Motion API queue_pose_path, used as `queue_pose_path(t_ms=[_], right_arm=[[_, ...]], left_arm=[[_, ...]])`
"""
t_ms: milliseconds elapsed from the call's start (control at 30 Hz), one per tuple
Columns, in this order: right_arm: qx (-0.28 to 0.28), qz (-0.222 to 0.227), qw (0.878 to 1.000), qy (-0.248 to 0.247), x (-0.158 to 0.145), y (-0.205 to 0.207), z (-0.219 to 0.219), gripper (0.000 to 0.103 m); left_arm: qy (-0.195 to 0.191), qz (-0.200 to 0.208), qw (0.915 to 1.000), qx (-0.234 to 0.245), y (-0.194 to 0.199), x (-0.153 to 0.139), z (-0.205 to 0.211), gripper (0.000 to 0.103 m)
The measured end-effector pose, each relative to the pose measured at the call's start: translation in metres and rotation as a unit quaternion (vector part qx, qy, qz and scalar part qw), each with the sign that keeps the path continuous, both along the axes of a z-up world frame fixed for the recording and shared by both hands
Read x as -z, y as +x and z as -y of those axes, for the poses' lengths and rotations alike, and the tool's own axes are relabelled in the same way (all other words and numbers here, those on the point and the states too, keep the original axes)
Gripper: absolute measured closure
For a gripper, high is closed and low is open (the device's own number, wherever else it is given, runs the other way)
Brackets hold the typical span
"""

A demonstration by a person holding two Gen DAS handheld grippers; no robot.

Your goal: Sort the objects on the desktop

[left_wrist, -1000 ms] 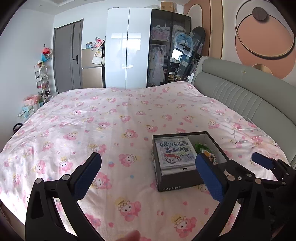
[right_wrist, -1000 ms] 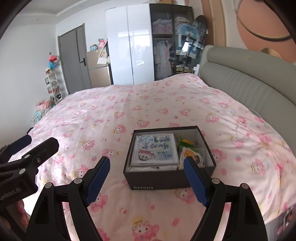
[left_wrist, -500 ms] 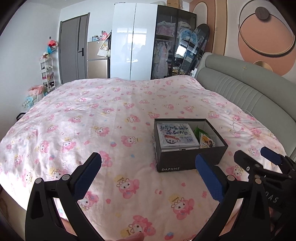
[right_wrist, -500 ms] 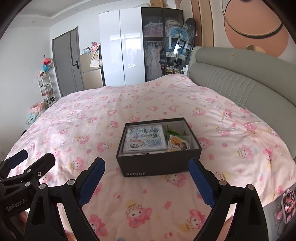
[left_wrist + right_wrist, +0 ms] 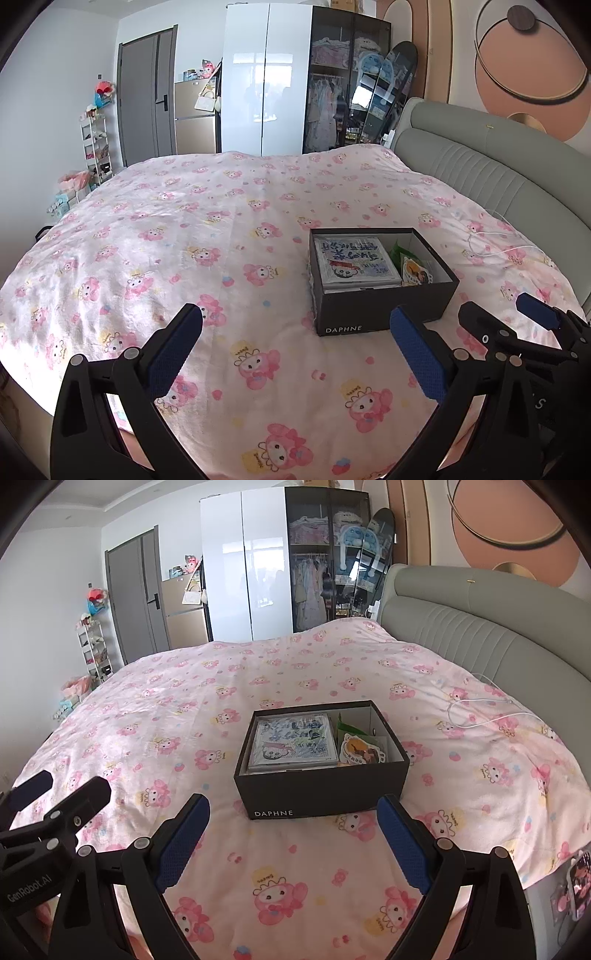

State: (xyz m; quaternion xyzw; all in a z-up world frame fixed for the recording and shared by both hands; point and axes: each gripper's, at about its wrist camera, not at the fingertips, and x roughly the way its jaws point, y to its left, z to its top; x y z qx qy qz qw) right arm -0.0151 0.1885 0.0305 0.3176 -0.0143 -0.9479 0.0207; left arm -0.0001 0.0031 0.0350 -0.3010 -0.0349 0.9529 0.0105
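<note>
box [image 5: 320, 789] on the bed [image 5: 221, 686]; inside, book [image 5: 293, 741] left, packets [image 5: 360, 751] right.

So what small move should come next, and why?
Probably pull both grippers a little further off. The box already holds the booklet and stickers, no loose item lies on the bed, and the left gripper and right gripper are open, empty.

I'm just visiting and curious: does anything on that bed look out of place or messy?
Mostly tidy. The open black box sits square on the bedspread, its contents inside. The one stray thing is a white cable lying loose on the cover near the headboard.
</note>
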Motion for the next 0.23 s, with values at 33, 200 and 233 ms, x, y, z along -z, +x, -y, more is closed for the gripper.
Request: queue_pose_path(t_ms=[33,200,233], right_arm=[[0.001,0.000,1.000,0.000,0.0004,0.0000,-0.0006,0.011],[0.001,0.004,1.000,-0.003,0.0035,-0.0010,-0.0013,0.011],[0.001,0.004,1.000,-0.003,0.0038,-0.0008,-0.0015,0.011]], left_arm=[[0.000,0.000,1.0000,0.000,0.0001,0.0002,-0.0004,0.000],[0.000,0.000,1.0000,0.000,-0.0005,0.0007,0.0006,0.000],[0.000,0.000,1.0000,0.001,-0.0007,0.0009,0.0009,0.000]])
